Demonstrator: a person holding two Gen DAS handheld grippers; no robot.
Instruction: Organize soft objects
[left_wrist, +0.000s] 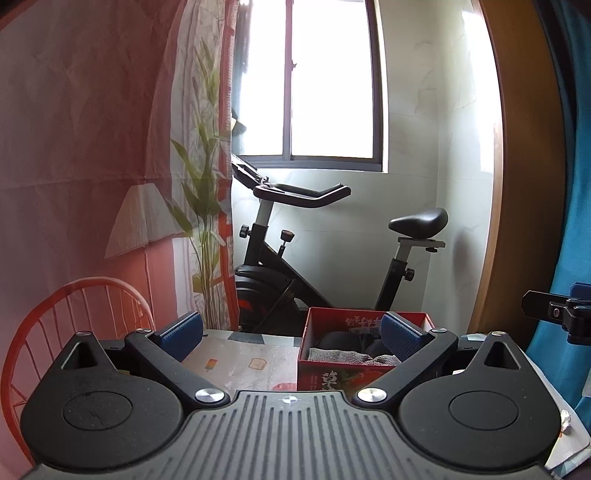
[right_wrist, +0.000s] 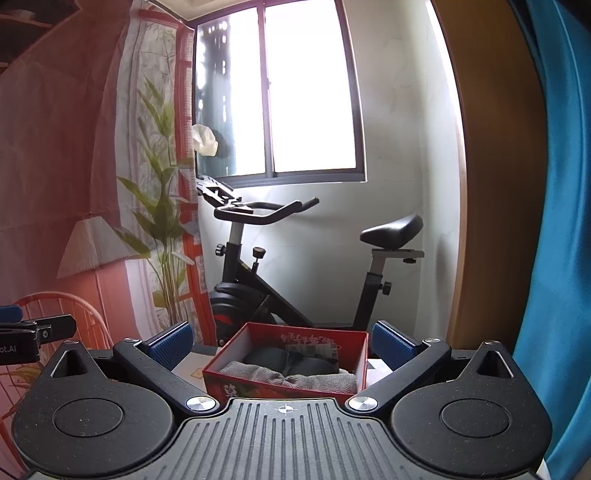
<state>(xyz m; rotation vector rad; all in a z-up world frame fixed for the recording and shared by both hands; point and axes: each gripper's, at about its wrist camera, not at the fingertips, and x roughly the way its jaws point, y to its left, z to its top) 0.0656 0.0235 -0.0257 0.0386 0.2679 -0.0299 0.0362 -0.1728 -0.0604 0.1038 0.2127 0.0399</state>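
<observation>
Both sets of tongs are spread wide and holding nothing; the left tongs (left_wrist: 291, 330) hover level over the bench (left_wrist: 236, 354), and the right tongs (right_wrist: 282, 341) sit just beside them, pointed the same way; you can spot each one's side at the edge of the other's view. Straight ahead is the red box (right_wrist: 284, 386) on the bench, right between the right tongs' blue pads; inside it there's a grey knit cloth (right_wrist: 291, 378) along the near wall and some dark soft things (right_wrist: 291, 360) behind it, so the soft stuff looks already packed. My guess is we're at the tail end, or between items; I can't see any loose soft object left on the bench from here. Next move probably calls for tilting down to check; behind it all is just an exercise bike (left_wrist: 295, 258) under the window.
</observation>
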